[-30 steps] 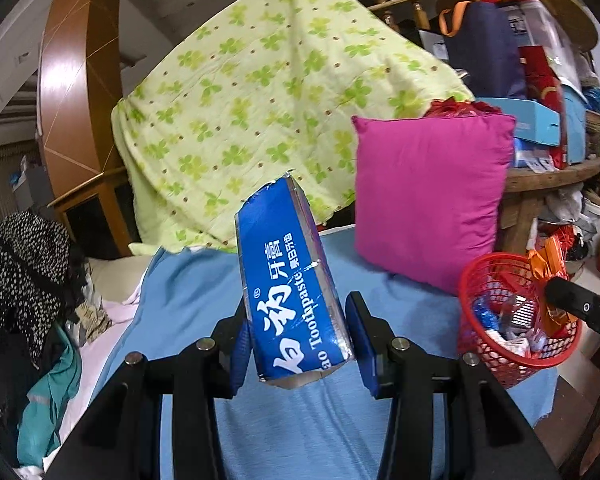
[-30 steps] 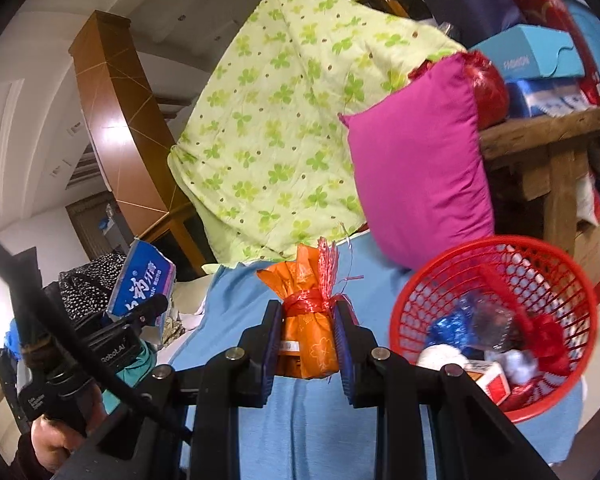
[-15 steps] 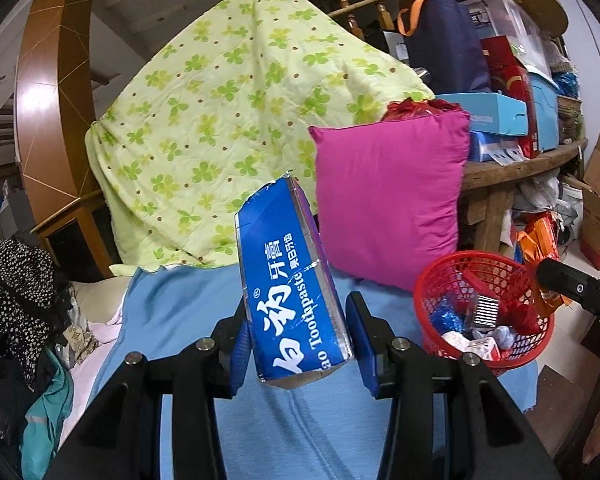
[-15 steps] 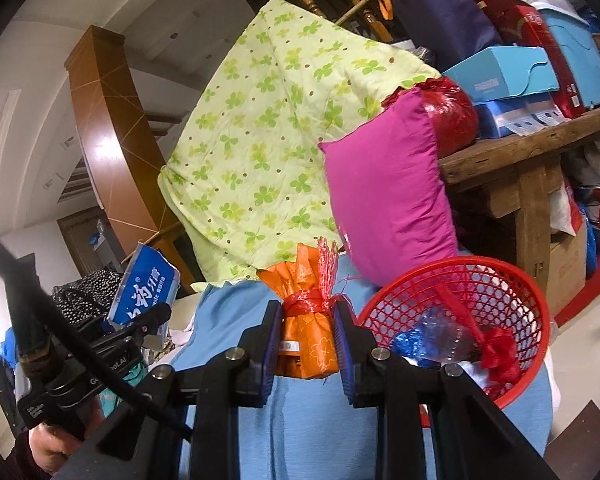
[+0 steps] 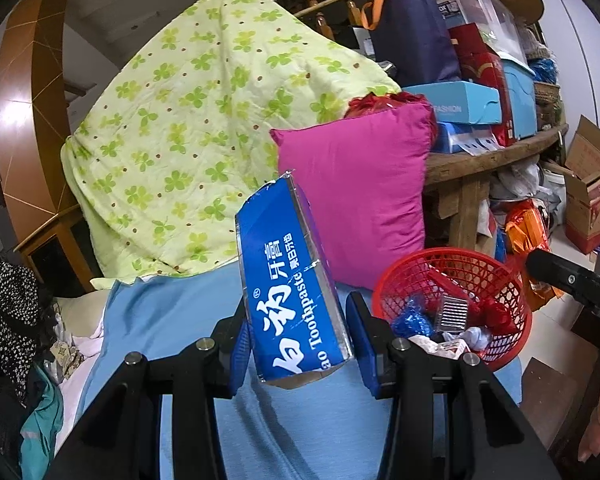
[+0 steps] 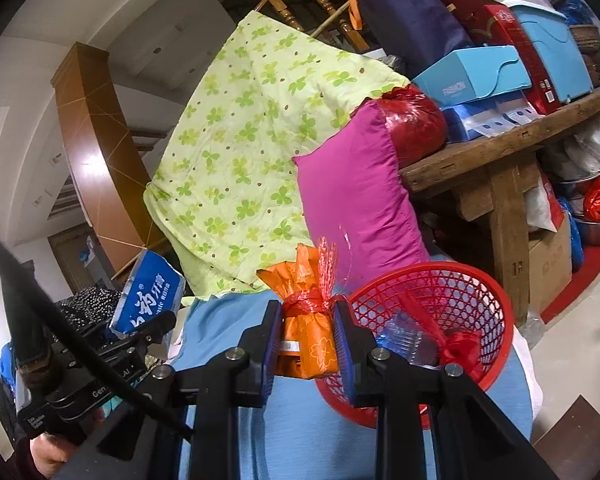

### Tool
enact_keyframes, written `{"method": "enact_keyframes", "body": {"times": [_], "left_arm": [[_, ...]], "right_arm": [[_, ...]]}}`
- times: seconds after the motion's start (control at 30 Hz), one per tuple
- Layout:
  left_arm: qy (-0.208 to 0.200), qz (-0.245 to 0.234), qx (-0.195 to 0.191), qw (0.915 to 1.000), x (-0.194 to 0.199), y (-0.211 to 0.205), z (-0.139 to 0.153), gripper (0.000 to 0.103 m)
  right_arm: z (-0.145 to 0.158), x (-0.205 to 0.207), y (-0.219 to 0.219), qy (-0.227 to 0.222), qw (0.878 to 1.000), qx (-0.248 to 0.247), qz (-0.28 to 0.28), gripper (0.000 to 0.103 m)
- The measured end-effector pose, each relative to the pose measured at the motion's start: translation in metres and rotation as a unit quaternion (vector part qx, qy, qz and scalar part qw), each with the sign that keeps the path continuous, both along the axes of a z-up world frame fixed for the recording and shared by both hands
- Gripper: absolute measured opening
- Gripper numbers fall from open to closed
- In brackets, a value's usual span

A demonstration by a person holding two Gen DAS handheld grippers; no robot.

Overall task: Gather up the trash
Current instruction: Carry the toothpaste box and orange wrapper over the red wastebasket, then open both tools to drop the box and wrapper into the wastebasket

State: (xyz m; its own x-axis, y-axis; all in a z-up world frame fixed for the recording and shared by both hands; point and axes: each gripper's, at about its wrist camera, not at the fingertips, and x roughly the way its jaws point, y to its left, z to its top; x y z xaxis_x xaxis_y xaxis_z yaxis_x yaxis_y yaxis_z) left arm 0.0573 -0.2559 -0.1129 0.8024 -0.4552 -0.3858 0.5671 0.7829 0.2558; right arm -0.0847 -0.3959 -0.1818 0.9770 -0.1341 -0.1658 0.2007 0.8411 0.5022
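My left gripper [image 5: 298, 338] is shut on a blue toothpaste box [image 5: 290, 288] that stands tilted between its blue pads, above the blue sheet [image 5: 172, 320]. A red mesh basket [image 5: 496, 280] with several pieces of trash sits to its right on the sheet. My right gripper [image 6: 306, 340] is shut on an orange wrapped packet [image 6: 312, 332] tied with red ribbon, just left of the red basket [image 6: 480, 292]. In the right wrist view the left gripper [image 6: 140, 336] with the toothpaste box [image 6: 150, 294] shows at lower left.
A magenta pillow [image 5: 356, 188] and a green clover-print quilt [image 5: 204, 128] lean behind the basket. A wooden table [image 6: 480, 160] piled with boxes and bags stands to the right. Clothes [image 5: 8, 320] lie at the left. Cardboard boxes [image 5: 590, 200] sit on the floor at far right.
Both grippers have moved sideways along the sheet with their loads still held. The pillow and the red basket have shifted left in both views, and the basket is now closer to the right gripper.
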Motion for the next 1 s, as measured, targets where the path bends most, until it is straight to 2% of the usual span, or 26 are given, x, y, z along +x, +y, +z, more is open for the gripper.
{"method": "enact_keyframes", "body": {"times": [1.0], "left_arm": [[0.006, -0.048, 0.059, 0.9971, -0.012, -0.093, -0.032, 0.047]], "right_arm": [[-0.039, -0.020, -0.062, -0.006, 0.998, 0.059, -0.030, 0.028]]}}
